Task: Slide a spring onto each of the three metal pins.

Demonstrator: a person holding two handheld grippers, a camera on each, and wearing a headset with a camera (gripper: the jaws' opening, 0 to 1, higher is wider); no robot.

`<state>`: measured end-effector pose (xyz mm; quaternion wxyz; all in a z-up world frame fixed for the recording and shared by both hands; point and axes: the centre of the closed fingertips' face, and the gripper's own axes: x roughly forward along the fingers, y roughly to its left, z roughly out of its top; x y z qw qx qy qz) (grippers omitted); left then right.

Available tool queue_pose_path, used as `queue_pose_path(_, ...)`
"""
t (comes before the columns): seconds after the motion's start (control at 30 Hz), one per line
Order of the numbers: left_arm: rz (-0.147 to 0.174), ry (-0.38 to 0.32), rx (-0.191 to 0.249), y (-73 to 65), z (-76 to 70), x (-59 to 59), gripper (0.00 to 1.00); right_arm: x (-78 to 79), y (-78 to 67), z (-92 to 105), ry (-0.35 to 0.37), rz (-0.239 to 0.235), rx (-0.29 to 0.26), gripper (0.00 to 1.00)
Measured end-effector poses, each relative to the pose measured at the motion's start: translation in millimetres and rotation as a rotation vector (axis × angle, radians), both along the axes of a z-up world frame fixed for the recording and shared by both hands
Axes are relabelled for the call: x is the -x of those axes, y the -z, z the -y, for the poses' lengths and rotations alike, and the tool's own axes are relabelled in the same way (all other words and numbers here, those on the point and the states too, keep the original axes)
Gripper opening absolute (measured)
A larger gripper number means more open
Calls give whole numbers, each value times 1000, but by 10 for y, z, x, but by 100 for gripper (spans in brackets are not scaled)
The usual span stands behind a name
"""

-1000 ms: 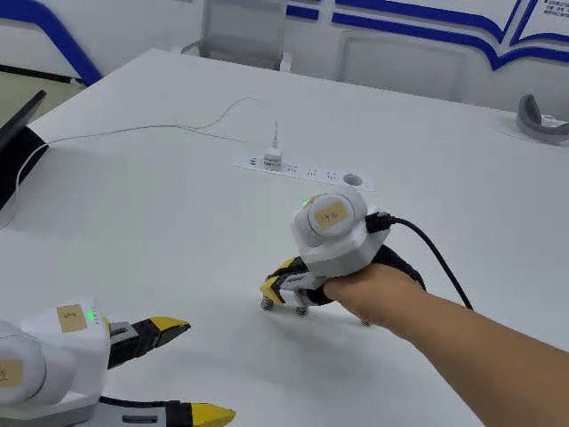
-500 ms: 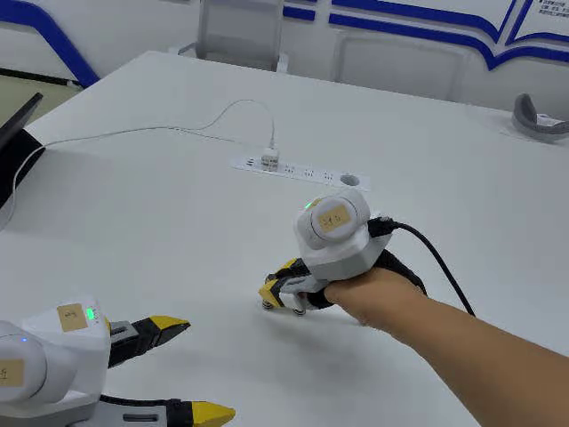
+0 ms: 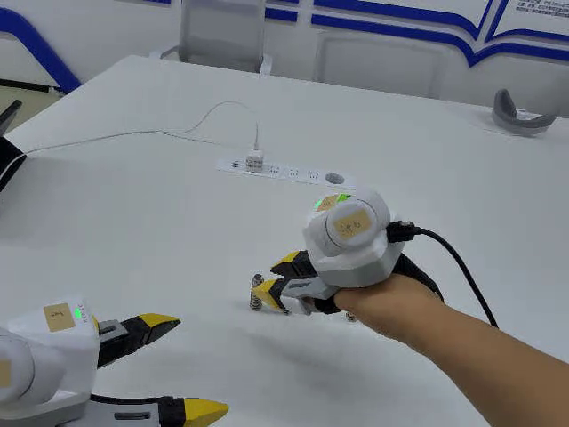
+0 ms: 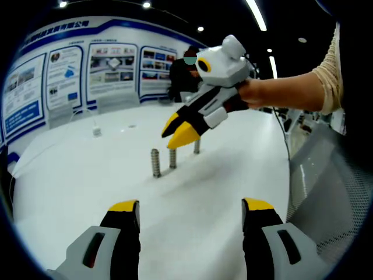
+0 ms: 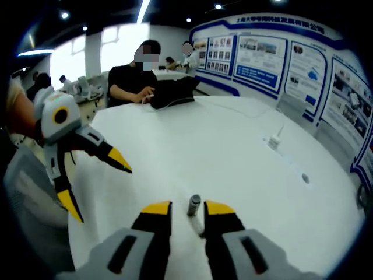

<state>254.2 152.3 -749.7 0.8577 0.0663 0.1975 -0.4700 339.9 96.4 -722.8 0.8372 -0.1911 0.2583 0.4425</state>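
Nothing legible anywhere. A tan sticker (image 3: 353, 223) on the round cap of the right gripper (image 3: 271, 286) has a small dark handwritten mark, too small to read. Same w/ a second tan sticker (image 3: 59, 316) on top of the left gripper (image 3: 188, 366). Head view, top right: blue lettering (image 3: 542, 7) on the wall, tiny and cut by the frame edge. Left gripper view: a header strip (image 4: 55, 30) of blue characters over a row of posters (image 4: 113, 64) w/ pics & fine print, all blurred (script looks Chinese, can't make out any character). Right gripper view: a blue header line (image 5: 274, 22) over wall panels (image 5: 265, 55), likewise unreadable.
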Motion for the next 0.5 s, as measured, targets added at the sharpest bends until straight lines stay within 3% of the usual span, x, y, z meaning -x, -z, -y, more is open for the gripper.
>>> queue_pose_path(0.27, 4, 1, 0, -21, 12, -20, 74, 136, -183, 189, 28, 47, -56, 25)
queue_pose_path(0.5, 11, 2, 1, -62, 32, -35, 75, 221, -206, 457, 69, 72, -75, 26)
